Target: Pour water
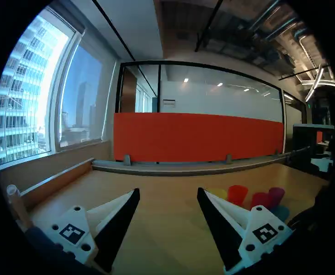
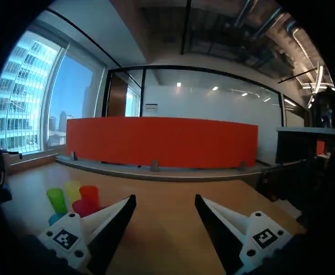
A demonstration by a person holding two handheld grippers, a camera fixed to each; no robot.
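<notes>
In the left gripper view, my left gripper (image 1: 168, 195) stands open over the wooden table (image 1: 167, 211), nothing between its fingers. A cluster of coloured plastic cups sits to its right: an orange cup (image 1: 237, 193), a yellow cup (image 1: 218, 193), a red cup (image 1: 259, 200), a magenta cup (image 1: 276, 195) and a blue cup (image 1: 281, 213), partly behind the right finger. In the right gripper view, my right gripper (image 2: 165, 198) is open and empty too. The same cups lie to its left: a green cup (image 2: 56, 200), yellow cup (image 2: 72, 189), orange cup (image 2: 89, 193), red cup (image 2: 82, 207), blue cup (image 2: 56, 218).
An orange partition panel (image 1: 197, 136) runs along the table's far edge. Large windows (image 1: 27, 105) fill the left side above a wooden ledge (image 1: 53, 183). A clear tube-like object (image 1: 14, 195) stands at the near left. Dark furniture (image 2: 300, 151) stands at the right.
</notes>
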